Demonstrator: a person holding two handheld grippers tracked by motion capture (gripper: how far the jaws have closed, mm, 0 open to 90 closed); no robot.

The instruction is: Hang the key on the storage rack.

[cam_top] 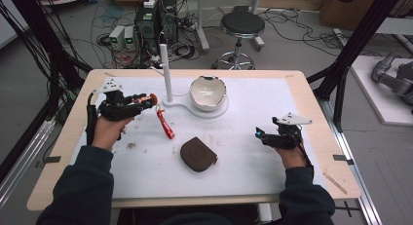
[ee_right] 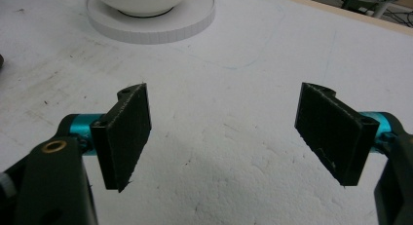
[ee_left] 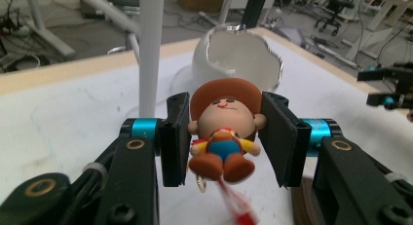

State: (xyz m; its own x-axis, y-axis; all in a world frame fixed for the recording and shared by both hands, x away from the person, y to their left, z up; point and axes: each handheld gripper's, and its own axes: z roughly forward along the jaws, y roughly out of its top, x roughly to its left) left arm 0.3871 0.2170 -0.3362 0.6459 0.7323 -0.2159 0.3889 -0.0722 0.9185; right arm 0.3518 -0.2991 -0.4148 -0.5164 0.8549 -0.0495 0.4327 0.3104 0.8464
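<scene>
Cowboy doll keychain (cam_top: 144, 99) hangs clamped in the left tool (cam_top: 139, 102), held above the white desk (cam_top: 243, 137) on its left side in the high view, its red strap (cam_top: 165, 123) trailing down and toward the desk's middle. Just beyond the doll along the tool's line stand a white upright post (cam_top: 166, 71) and a broken-edged white bowl (cam_top: 208, 93) on one shared white base, so the left hand (cam_top: 104, 132) is far the nearer to both; the right tool (cam_top: 263, 136) rests well apart on the right side, and a brown round pouch (cam_top: 198, 154) lies on the desk between the two hands. In the left gripper view, the left tool's (ee_left: 225, 137) two pads press the doll (ee_left: 225, 132) at either side of its head, under a wide brown hat; the figure has a yellow-and-blue outfit and reddish-brown boots, a small metal ring beneath it, and its strap (ee_left: 238, 208) blurs downward. The post (ee_left: 150, 49) rises just left of the doll and the bowl (ee_left: 241, 57) sits straight ahead. In the right gripper view, the right tool (ee_right: 224, 137) stands released, jaws wide apart over bare desk (ee_right: 234, 88), nothing between them, with the bowl's round base (ee_right: 151, 20) farther off.
</scene>
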